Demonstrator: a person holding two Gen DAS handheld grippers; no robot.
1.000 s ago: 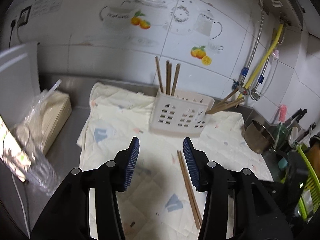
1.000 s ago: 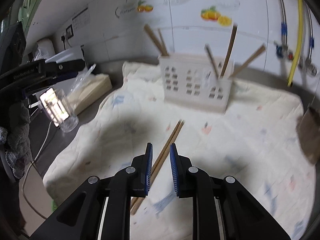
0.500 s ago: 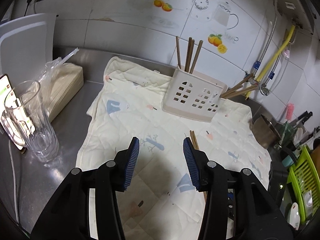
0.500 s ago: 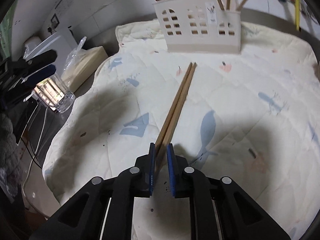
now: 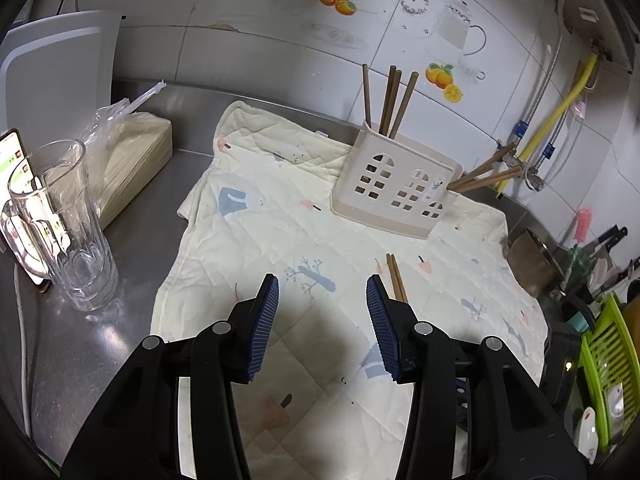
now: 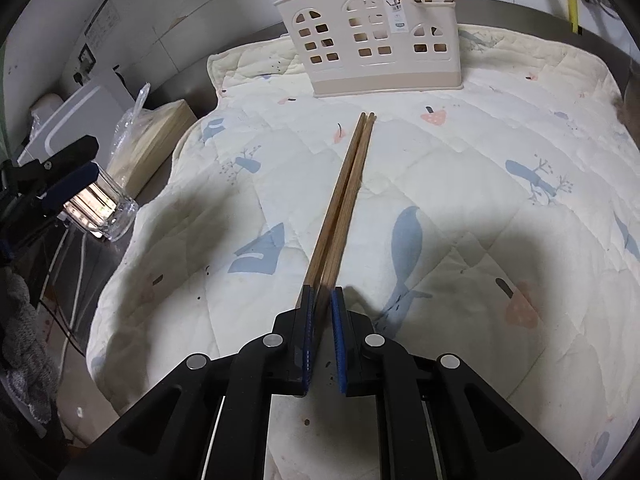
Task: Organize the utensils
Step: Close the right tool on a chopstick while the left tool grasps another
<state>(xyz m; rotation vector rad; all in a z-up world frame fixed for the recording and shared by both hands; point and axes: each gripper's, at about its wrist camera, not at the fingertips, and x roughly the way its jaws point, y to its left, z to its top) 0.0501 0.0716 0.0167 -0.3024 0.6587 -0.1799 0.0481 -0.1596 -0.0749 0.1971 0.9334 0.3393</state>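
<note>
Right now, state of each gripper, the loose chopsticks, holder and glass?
right gripper: shut on the pair of brown wooden chopsticks, lying on cloth
left gripper: open, empty
beige perforated plastic holder: upright, chopsticks inside
clear drinking glass: upright, empty

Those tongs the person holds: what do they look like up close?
Both tongs, left and right, look alike: matte black plastic arms with triangular cut-outs, round silver rivets at the joints, and two narrow fingers faced with ribbed dark-blue pads. No cables, sleeves or markings show.
</note>
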